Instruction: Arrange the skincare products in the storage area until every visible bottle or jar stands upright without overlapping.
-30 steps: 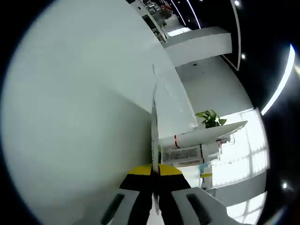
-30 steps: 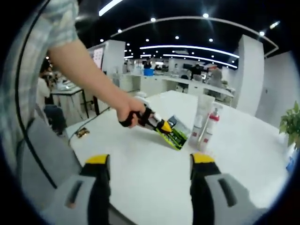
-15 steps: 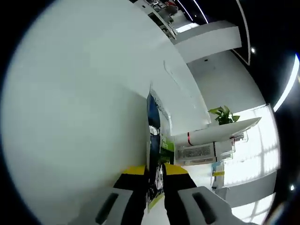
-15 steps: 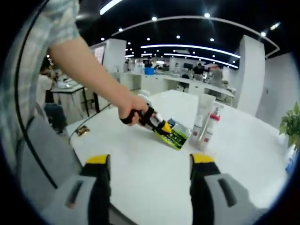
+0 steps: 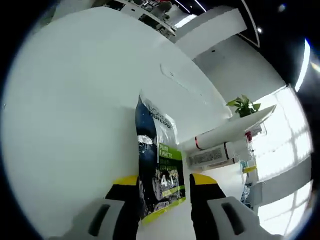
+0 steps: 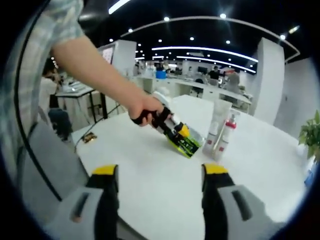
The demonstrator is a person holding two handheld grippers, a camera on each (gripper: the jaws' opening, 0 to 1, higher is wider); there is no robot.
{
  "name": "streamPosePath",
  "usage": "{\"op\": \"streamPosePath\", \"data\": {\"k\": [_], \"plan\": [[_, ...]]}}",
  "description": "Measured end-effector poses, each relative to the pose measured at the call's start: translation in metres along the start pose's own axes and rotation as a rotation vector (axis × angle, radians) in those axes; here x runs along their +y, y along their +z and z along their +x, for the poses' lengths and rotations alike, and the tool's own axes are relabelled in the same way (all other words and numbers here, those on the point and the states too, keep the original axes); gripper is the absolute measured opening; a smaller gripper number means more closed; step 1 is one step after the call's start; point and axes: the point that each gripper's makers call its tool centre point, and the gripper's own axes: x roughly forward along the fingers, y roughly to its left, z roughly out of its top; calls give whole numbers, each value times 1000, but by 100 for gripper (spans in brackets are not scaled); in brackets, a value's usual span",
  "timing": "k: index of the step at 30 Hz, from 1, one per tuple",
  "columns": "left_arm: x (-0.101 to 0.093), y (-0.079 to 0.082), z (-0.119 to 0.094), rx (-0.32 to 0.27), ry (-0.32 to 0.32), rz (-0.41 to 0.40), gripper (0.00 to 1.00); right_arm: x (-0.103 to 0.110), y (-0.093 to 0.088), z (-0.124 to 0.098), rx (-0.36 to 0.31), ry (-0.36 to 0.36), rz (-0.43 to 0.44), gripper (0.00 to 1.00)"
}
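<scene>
Left gripper (image 5: 162,187) pinches a flat dark-blue-and-green printed sachet (image 5: 157,162) over the white table (image 5: 75,110); right gripper (image 6: 160,172) jaws spread wide, holding nothing.

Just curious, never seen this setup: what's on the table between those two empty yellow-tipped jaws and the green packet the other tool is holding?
Bare white table in the right gripper view; nothing between the right gripper and the green packet.
</scene>
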Motion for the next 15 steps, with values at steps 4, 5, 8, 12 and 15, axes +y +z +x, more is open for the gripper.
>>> {"op": "streamPosePath", "data": {"k": [4,5,8,12,15], "plan": [[2,0,0,18,52,131,45,1,-1,0,8,2,-7,65],[3,0,1,25,62,150,45,1,-1,0,7,2,-7,65],[4,-2,-2,40,98,221,49,1,-2,0,9,2,-8,65],[12,-1,-1,36,141,290,59,1,-2,1,10,4,-11,65],[22,7,-5,9,196,363,66,2,-2,1,11,6,-13,64]]}}
